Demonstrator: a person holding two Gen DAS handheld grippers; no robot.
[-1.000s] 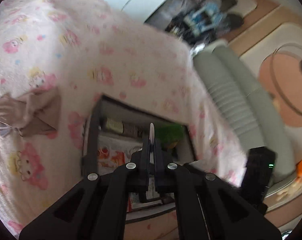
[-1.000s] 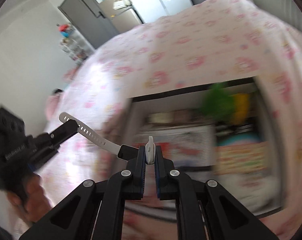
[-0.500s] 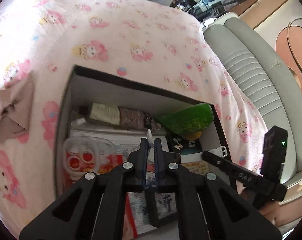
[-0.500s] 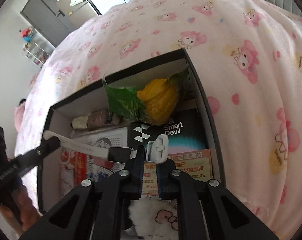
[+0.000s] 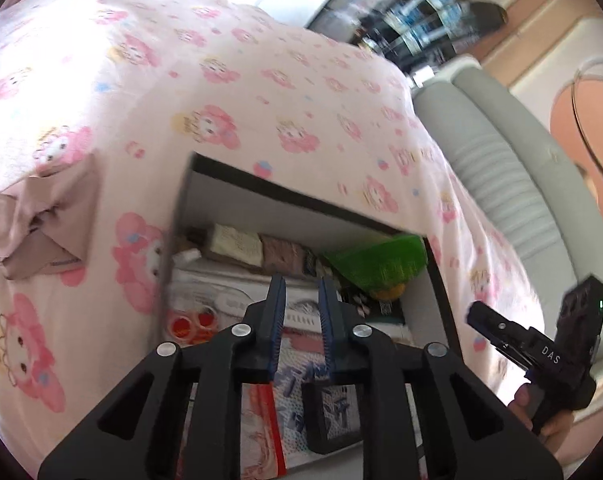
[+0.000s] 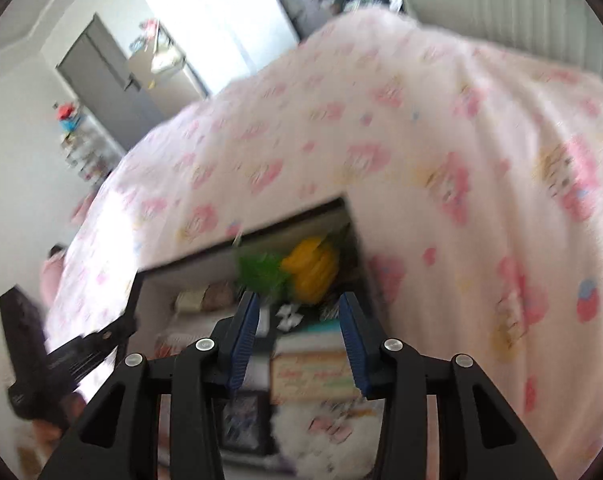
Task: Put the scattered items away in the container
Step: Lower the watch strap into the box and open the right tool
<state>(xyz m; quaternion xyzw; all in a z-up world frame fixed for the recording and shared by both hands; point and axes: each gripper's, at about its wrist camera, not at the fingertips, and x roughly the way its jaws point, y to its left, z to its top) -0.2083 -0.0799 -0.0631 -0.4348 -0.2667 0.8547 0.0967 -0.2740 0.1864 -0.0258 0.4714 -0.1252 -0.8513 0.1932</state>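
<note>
A black box [image 5: 301,196] sits open on the pink cartoon bedspread, filled with packets, a green bag [image 5: 381,264] and a yellow item [image 6: 313,268]. My left gripper [image 5: 301,284] hovers over the box's middle, its jaws opening with nothing pressed between them. A white perforated strap [image 5: 299,313] lies in the box just below its fingers. My right gripper [image 6: 300,300] hangs over the box's near right part, jaws opening wide and empty. Each gripper shows in the other's view: the right gripper [image 5: 485,320] at the box's right, the left gripper [image 6: 113,330] at its left.
A crumpled beige cloth [image 5: 49,220] lies on the bedspread [image 5: 221,80] left of the box. A white plush [image 6: 325,440] fills the box's near corner. A grey padded headboard [image 5: 501,168] runs along the right. A person's hand [image 5: 549,420] grips the right tool.
Both grippers held the white strap between them; both have opened and the strap is out of their fingers. The right gripper has swung right, away from the box's middle.
</note>
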